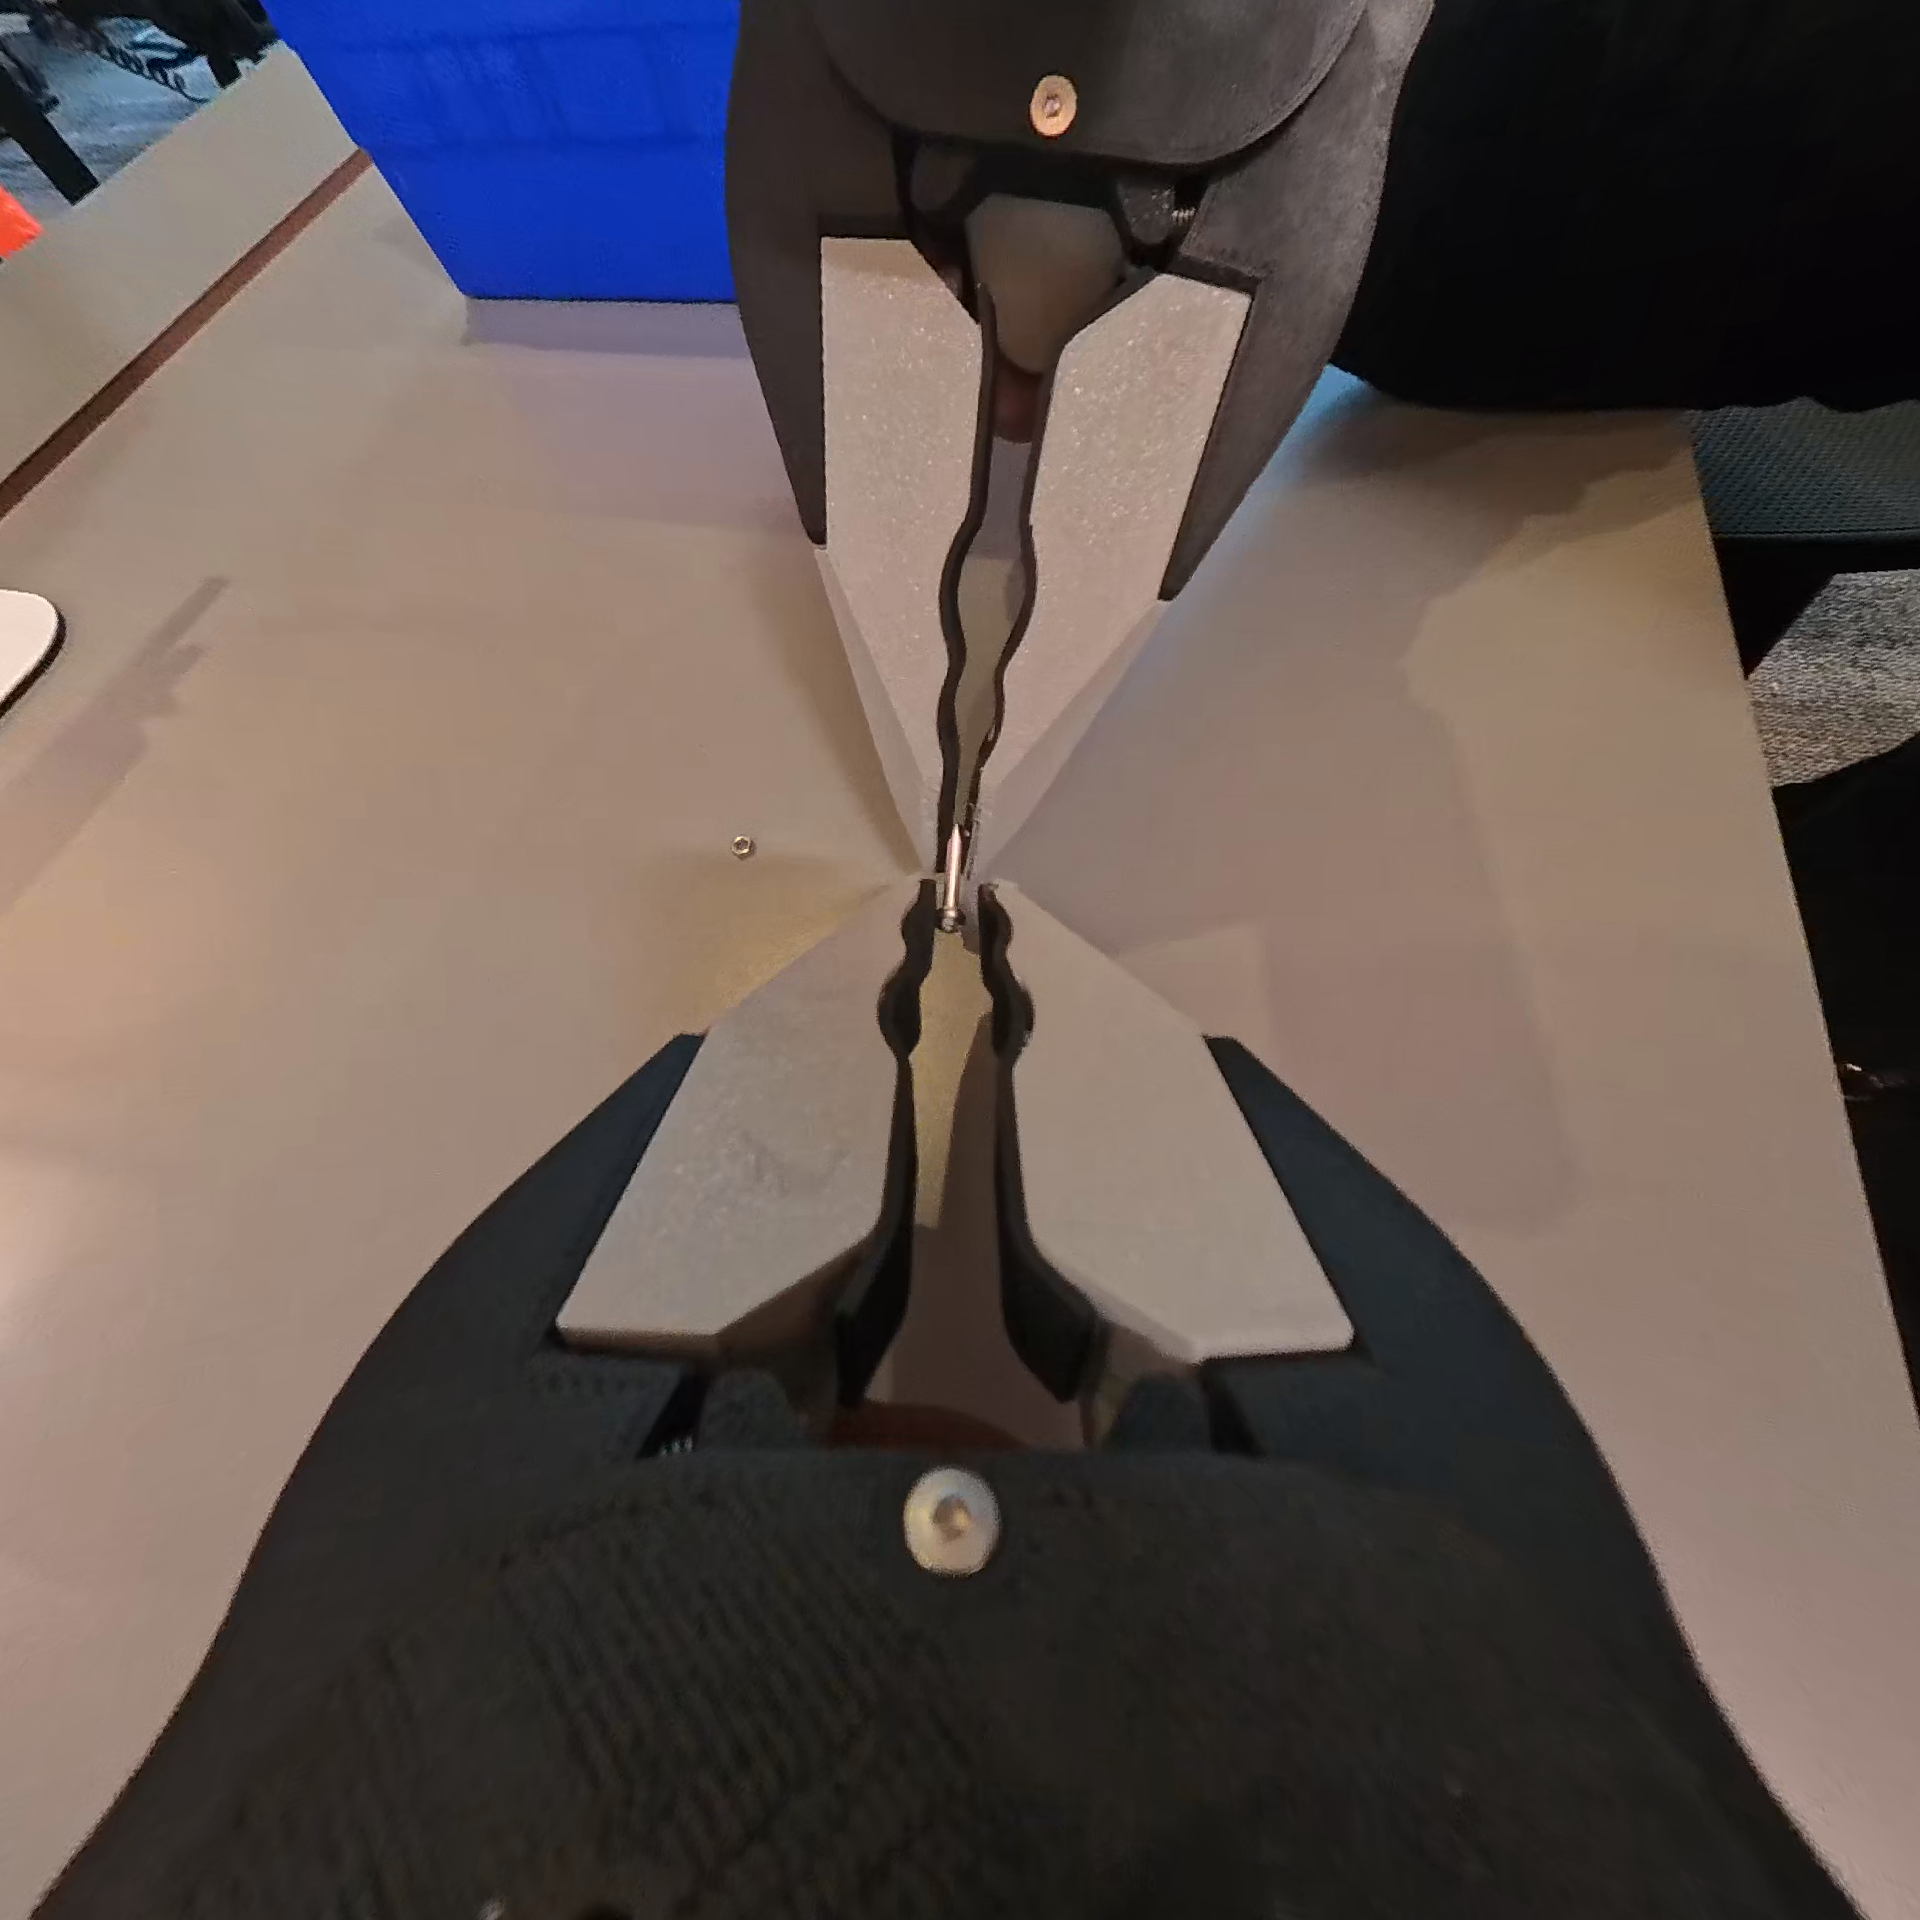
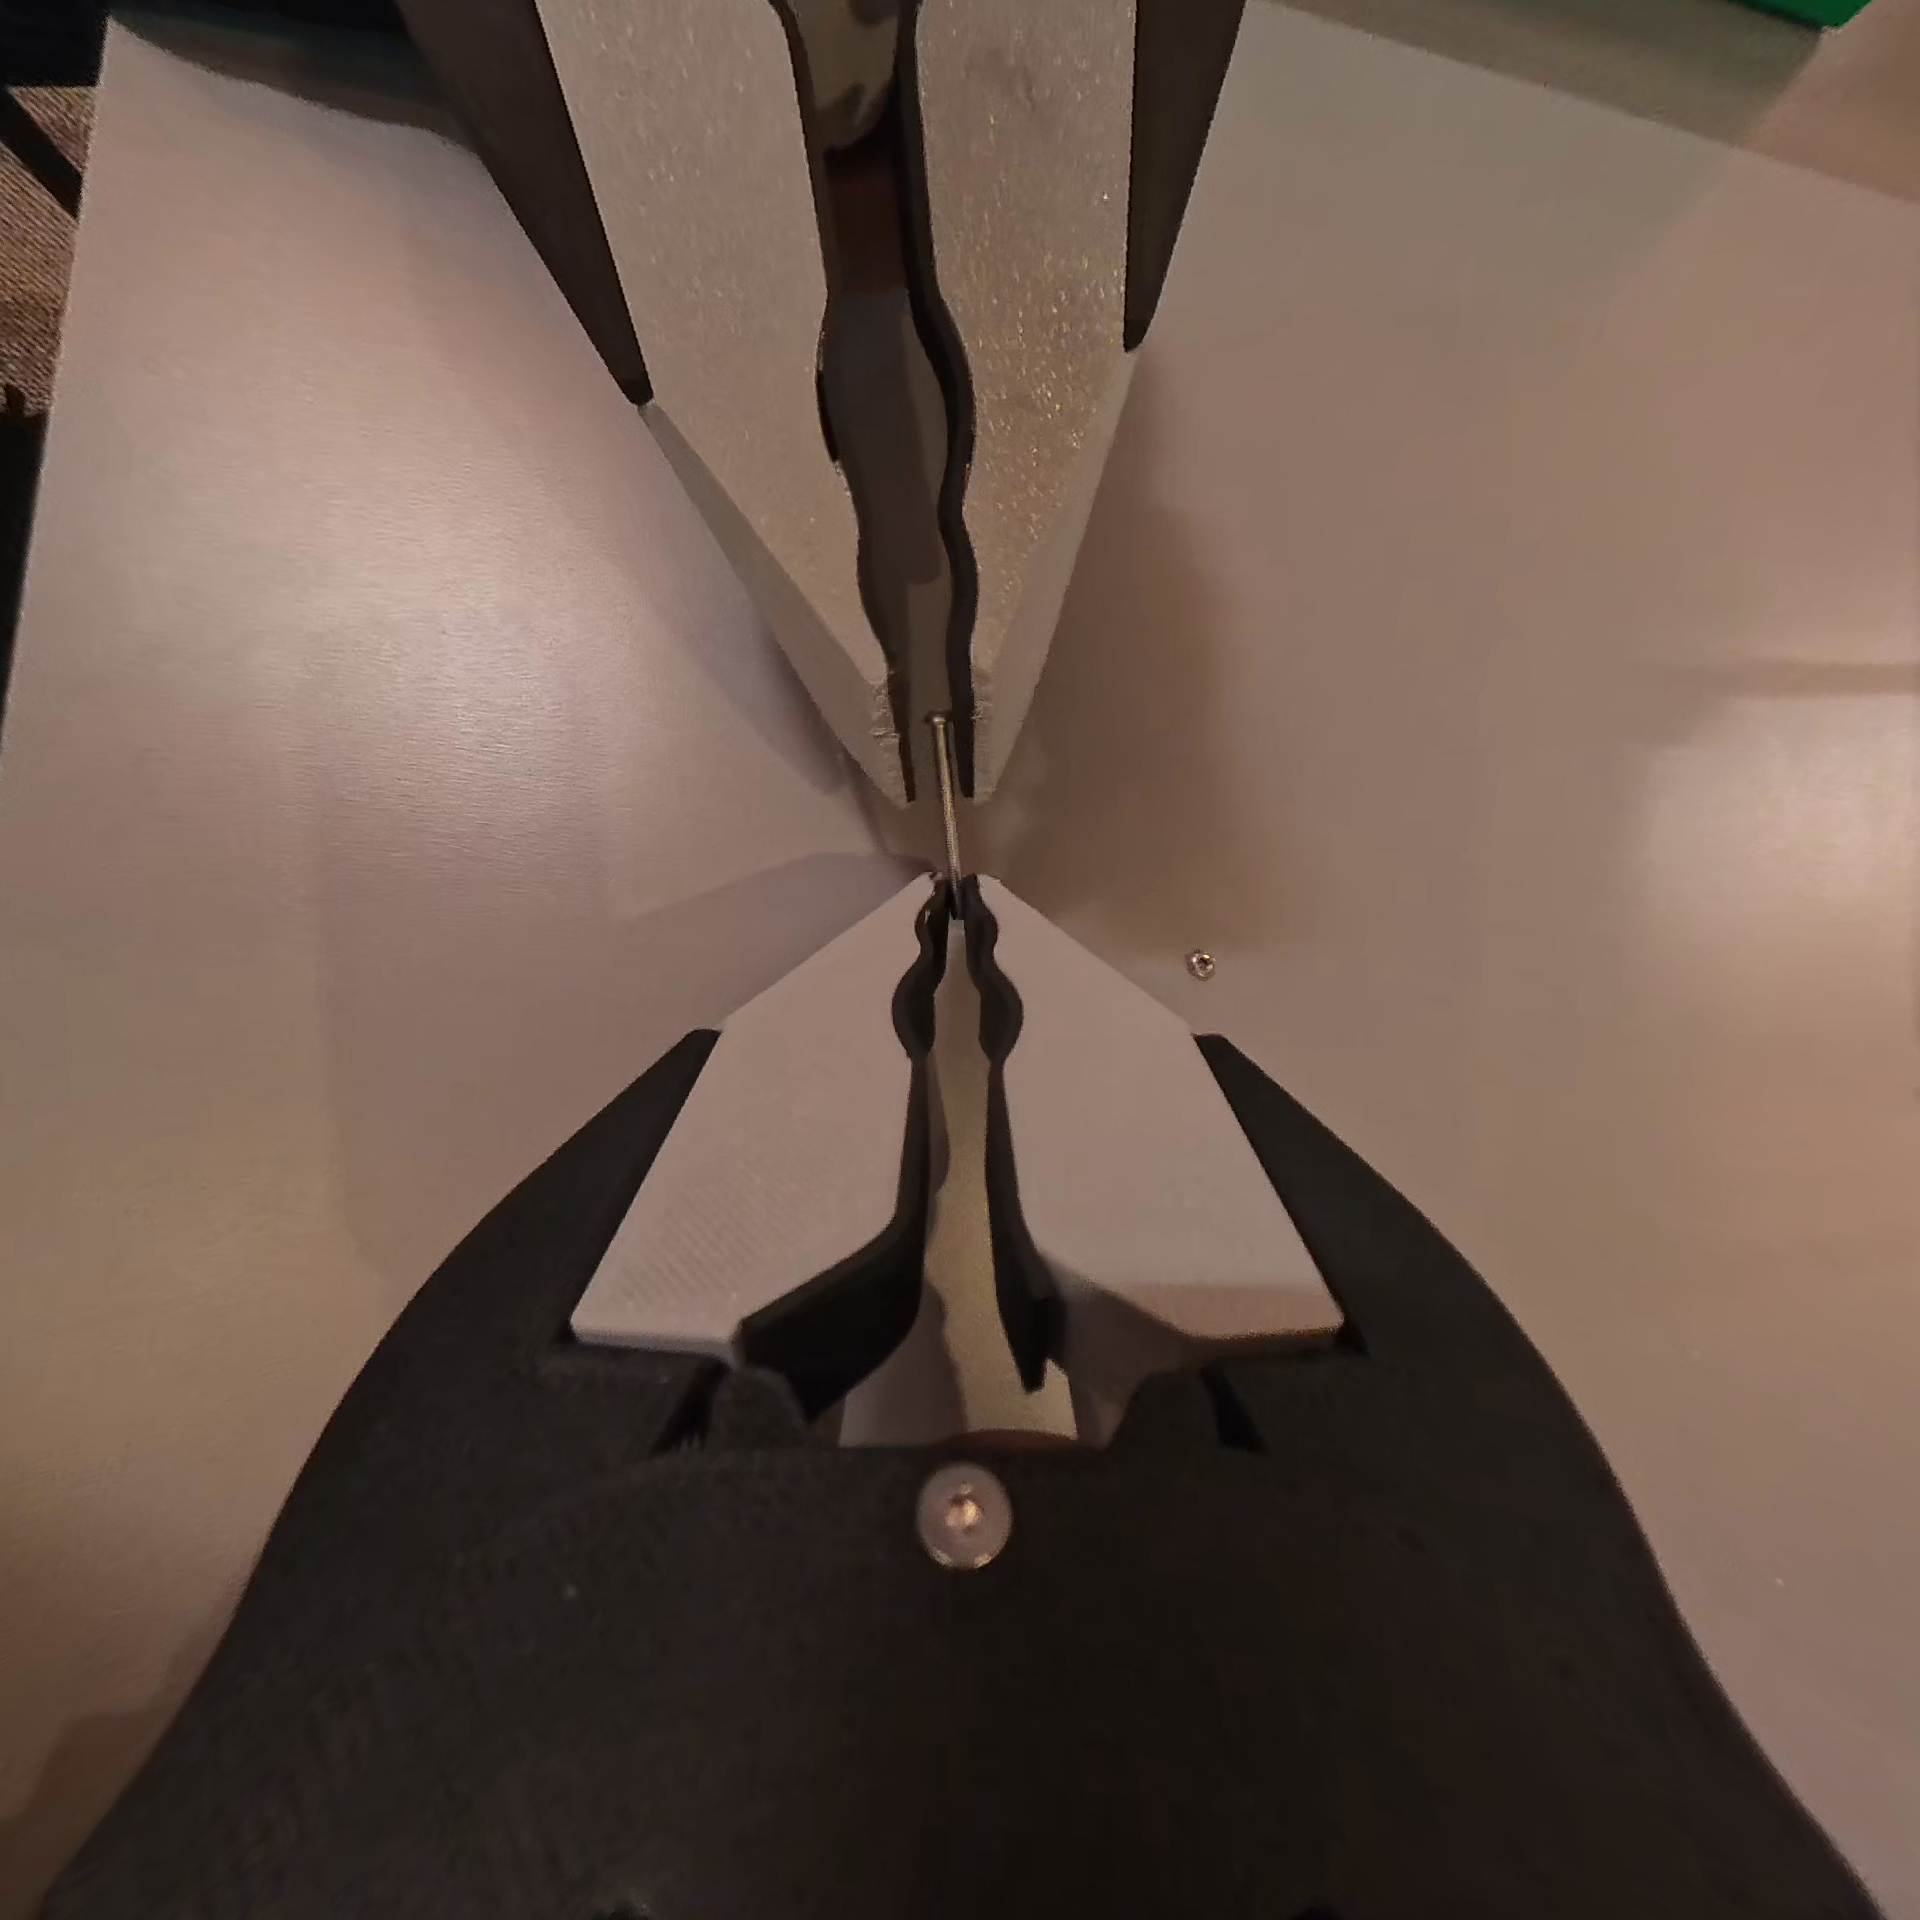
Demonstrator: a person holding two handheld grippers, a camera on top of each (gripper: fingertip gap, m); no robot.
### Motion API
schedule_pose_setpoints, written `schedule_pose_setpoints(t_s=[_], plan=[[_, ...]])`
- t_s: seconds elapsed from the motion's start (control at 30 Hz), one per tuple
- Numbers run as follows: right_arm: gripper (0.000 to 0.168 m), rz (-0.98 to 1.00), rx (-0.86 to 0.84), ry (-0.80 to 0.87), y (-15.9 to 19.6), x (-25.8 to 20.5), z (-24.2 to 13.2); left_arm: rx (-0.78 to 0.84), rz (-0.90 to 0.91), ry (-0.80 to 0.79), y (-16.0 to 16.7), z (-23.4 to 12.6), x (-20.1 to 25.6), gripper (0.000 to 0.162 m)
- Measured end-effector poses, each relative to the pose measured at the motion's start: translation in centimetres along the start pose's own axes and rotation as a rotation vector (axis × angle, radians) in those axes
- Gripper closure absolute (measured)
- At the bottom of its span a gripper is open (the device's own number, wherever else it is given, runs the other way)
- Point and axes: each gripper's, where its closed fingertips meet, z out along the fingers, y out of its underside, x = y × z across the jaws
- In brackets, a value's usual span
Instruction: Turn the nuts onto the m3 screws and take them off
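Note:
A thin m3 screw [image 1: 951, 881] hangs in the air between my two grippers, above the grey table [image 1: 416, 644]. My right gripper [image 2: 951, 885] is shut on the screw's [image 2: 944, 800] threaded end; it enters the left wrist view [image 1: 961, 821] from the top. My left gripper [image 1: 956, 902] faces it with its jaws a narrow gap apart around the screw's head, not pressing on it; it shows at the top of the right wrist view [image 2: 942, 792]. One loose nut [image 1: 741, 847] lies on the table beside the grippers, also in the right wrist view [image 2: 1203, 964]. I cannot tell whether a nut sits on the screw.
A blue bin [image 1: 540, 156] stands at the table's far side. A white object [image 1: 21, 644] lies at the left edge. A person's dark clothing [image 1: 1662, 187] is at the far right, past the table's right edge [image 1: 1766, 831]. From the right gripper's tips to the loose nut [image 1: 741, 847] is close to 6 centimetres. It turns up in the right wrist view [image 2: 1205, 967] as well.

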Motion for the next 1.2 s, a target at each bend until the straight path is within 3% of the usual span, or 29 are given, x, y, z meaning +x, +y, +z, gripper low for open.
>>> schedule_pose_setpoints(t_s=[0.43,0.97,1.2], plan=[[0.168,0.005,0.034,0.007,-0.4,0.2,-0.9,0.003,0.018,-0.011,0.0,0.0,-0.1,0.159],[0.168,0.144,0.312,-0.116,-4.3,0.0,-2.5,0.019,0.031,-0.039,-0.3,-0.2,-0.4,0.16],[0.165,0.199,0.372,-0.105,-4.1,1.0,-3.2,0.067,-0.019,-0.048,-0.8,-0.7,-1.0,0.16]])
